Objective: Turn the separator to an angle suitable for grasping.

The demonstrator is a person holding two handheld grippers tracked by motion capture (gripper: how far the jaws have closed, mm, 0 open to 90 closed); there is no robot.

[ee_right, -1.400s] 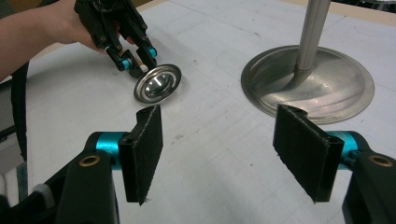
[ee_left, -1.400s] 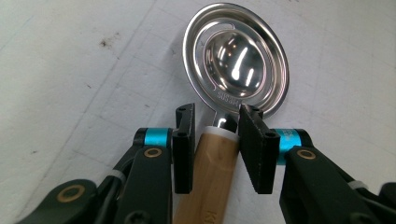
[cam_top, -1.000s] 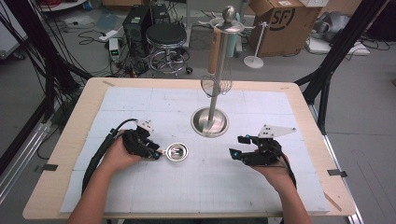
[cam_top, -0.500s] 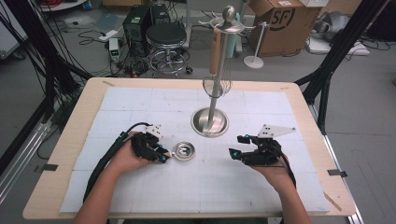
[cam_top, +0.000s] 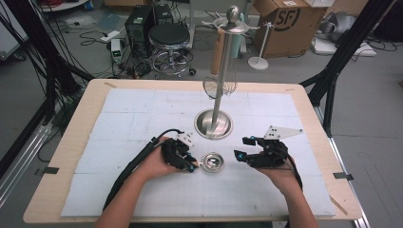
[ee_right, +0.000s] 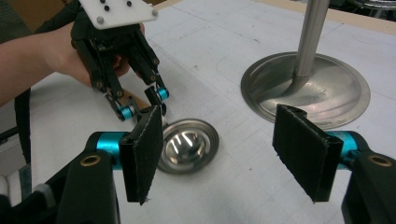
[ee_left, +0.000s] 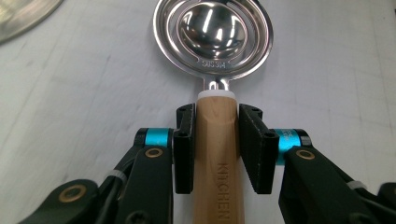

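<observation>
A steel spoon-like utensil with a round slotted bowl (cam_top: 212, 162) (ee_left: 213, 35) (ee_right: 187, 145) and a wooden handle (ee_left: 217, 149) lies on the white mat. My left gripper (cam_top: 188, 164) (ee_left: 217, 142) is shut on the handle just behind the bowl. To the right of the bowl, my right gripper (cam_top: 239, 149) (ee_right: 219, 149) is open, its jaws wide apart and pointing left toward the bowl with nothing between them. The left gripper (ee_right: 142, 107) also appears far off in the right gripper view.
A steel stand with a round base (cam_top: 214, 124) (ee_right: 306, 88) and a tall pole (cam_top: 222, 71) rises just behind the bowl, with a wire whisk (cam_top: 219, 87) hanging from its top hooks. The white mat (cam_top: 142, 109) covers the wooden table (cam_top: 71, 142).
My left gripper has carried the utensil to the right, toward the middle of the table below the stand's base. The right gripper has stayed in place, open.
</observation>
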